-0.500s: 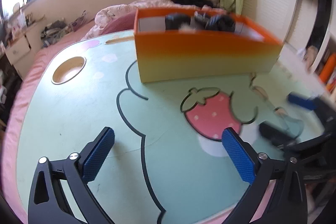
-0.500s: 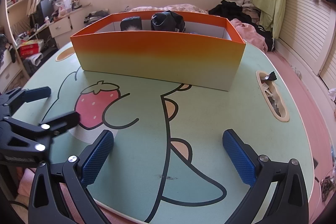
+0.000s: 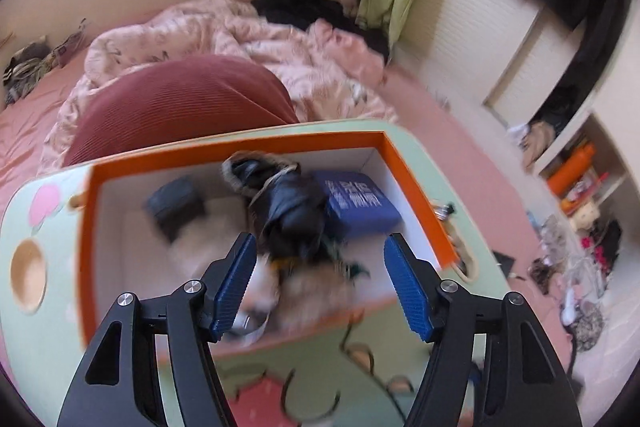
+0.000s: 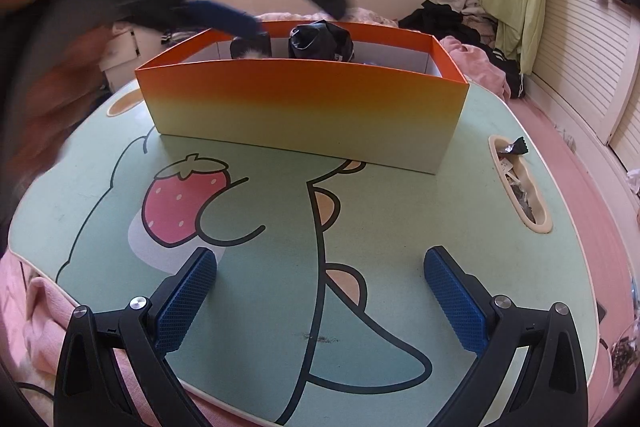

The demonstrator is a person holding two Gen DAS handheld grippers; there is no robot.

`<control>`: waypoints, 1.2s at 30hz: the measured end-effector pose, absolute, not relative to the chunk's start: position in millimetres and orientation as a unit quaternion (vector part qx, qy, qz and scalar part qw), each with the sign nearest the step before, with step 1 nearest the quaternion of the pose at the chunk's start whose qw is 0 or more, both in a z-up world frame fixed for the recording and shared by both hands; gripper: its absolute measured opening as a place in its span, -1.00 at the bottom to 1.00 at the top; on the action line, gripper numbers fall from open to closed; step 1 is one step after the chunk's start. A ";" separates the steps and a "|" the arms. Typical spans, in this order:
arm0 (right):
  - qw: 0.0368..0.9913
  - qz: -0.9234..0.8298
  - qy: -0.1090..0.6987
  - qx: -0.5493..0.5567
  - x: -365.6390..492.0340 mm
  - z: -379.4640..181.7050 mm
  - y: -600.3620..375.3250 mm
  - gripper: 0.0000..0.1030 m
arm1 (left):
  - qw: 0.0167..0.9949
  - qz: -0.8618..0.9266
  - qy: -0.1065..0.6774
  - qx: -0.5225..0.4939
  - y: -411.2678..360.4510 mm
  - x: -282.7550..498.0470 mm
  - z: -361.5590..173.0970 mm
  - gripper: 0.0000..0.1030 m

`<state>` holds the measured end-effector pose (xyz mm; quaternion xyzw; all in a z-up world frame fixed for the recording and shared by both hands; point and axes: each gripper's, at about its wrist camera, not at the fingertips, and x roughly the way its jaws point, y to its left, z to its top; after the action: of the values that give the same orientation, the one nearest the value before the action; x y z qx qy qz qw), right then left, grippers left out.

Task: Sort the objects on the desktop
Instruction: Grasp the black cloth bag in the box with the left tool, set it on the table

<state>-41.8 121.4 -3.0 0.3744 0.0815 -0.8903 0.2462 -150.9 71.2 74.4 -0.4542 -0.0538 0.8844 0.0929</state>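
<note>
Over orange box [image 3: 416,187], left gripper [image 3: 320,283] w/ jaws apart, holding nothing; right gripper [image 4: 320,291] wide above near table [image 4: 400,227].

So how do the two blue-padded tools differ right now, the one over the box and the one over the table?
The left tool hangs above the open orange box, over the dark bundle inside; the right tool hangs above bare table, short of the box. The left tool's jaws stand narrower than the right tool's, which are spread wide. Both are black with blue pads, and neither holds anything.
</note>
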 end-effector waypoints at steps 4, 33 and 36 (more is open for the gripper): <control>0.247 -0.890 0.080 0.375 -43.9 -4.5 118.2 1.00 | 0.064 0.878 -0.019 -0.475 83.0 -177.5 54.0 -0.20; 0.247 -0.891 0.078 0.373 -39.0 -3.1 119.3 1.00 | 0.056 0.931 -0.027 -0.360 5.1 21.8 25.0 0.55; 0.247 -0.891 0.078 0.374 -39.4 -3.2 120.6 1.00 | 0.040 0.933 0.008 -0.357 9.4 36.0 21.8 0.71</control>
<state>-39.4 120.6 -3.2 0.3736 0.0783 -0.8906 0.2471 36.0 9.4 21.8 -0.3574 0.0083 0.9331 0.0399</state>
